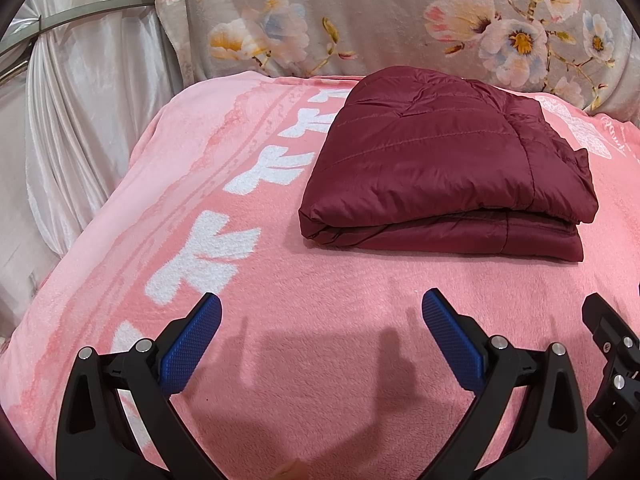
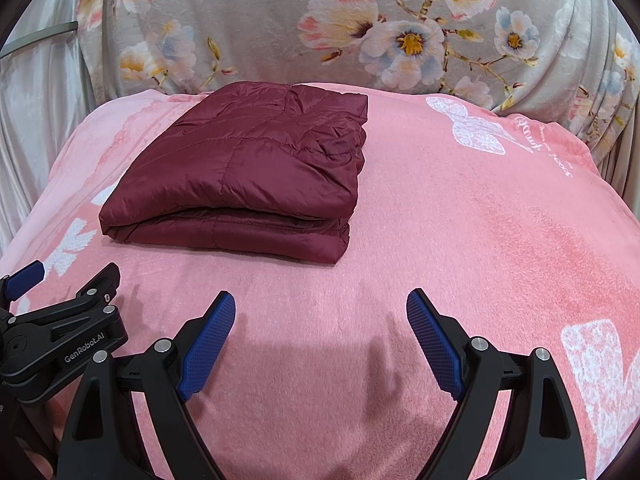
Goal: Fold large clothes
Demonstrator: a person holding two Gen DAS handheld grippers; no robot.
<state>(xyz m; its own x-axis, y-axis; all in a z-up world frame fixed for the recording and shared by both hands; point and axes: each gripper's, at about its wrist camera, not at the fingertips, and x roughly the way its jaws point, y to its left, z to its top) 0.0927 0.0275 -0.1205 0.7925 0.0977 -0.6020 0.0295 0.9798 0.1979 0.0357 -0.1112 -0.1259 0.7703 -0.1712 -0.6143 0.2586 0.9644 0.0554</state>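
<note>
A maroon quilted jacket [image 1: 444, 164] [image 2: 248, 168] lies folded into a thick rectangular bundle on the pink blanket [image 1: 340, 320] [image 2: 460, 220]. My left gripper [image 1: 322, 304] hovers over the blanket in front of the bundle, open, with nothing between its blue pads [image 1: 192, 344]. My right gripper [image 2: 320, 300] is likewise open and empty, a little short of the bundle and to its right. Part of the right gripper [image 1: 612, 364] shows at the right edge of the left wrist view. The left gripper [image 2: 52, 320] shows at the lower left of the right wrist view.
A grey floral cloth [image 1: 360, 12] [image 2: 400, 20] stands up behind the blanket. White satin drapery [image 1: 80, 120] with a metal rail hangs at the left. The blanket drops away at its left edge. White letters and a butterfly print [image 2: 476, 128] mark the blanket.
</note>
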